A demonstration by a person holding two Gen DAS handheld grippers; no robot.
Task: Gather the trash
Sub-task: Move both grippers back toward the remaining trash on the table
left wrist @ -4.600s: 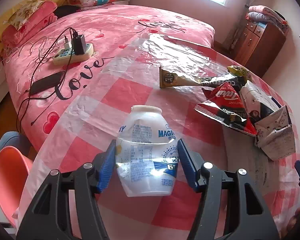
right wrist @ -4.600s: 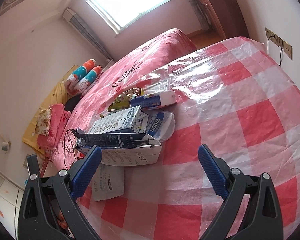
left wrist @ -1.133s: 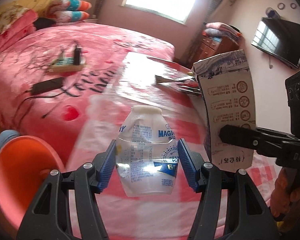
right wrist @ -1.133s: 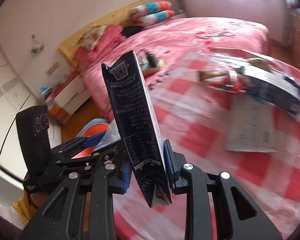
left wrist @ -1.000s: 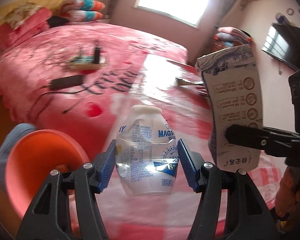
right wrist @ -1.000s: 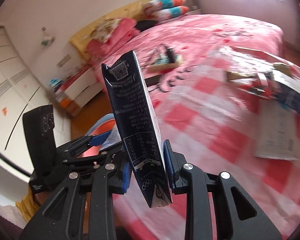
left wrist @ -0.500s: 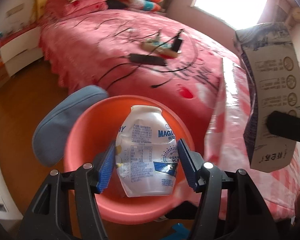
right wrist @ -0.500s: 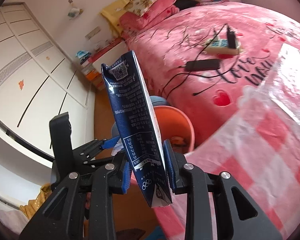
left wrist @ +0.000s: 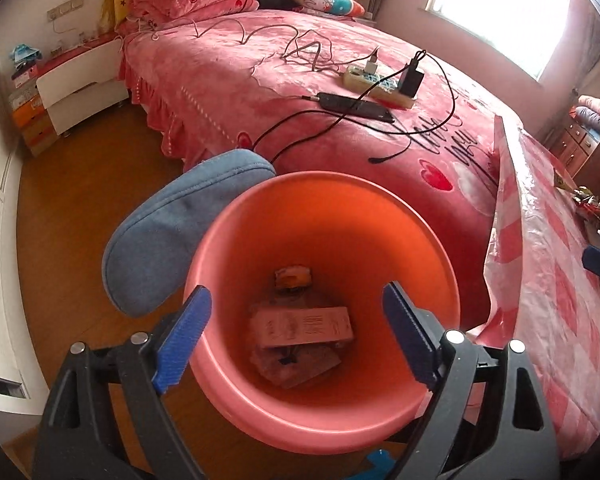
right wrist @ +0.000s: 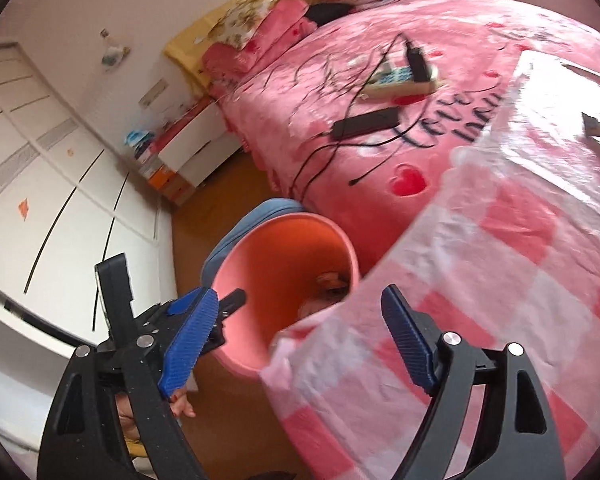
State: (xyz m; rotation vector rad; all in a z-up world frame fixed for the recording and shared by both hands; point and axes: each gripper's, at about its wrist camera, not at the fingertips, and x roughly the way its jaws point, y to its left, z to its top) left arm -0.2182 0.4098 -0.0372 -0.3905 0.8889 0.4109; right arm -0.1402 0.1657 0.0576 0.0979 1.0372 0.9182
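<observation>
An orange-pink trash bin stands on the wood floor beside the bed and table. My left gripper is open and empty right above its mouth. A carton and other trash lie at the bin's bottom. In the right wrist view my right gripper is open and empty, over the checkered table edge, with the bin below and ahead. The left gripper's body shows at its left. More wrappers lie far off on the table.
A blue cushioned stool touches the bin's left side. The pink bed holds a power strip, a phone and cables. The red-checkered table is at right. White cupboards line the left.
Both grippers have opened: the white bottle has left my left gripper and the dark carton has left my right one. Trash now lies in the bin. The left gripper moved closer over the bin.
</observation>
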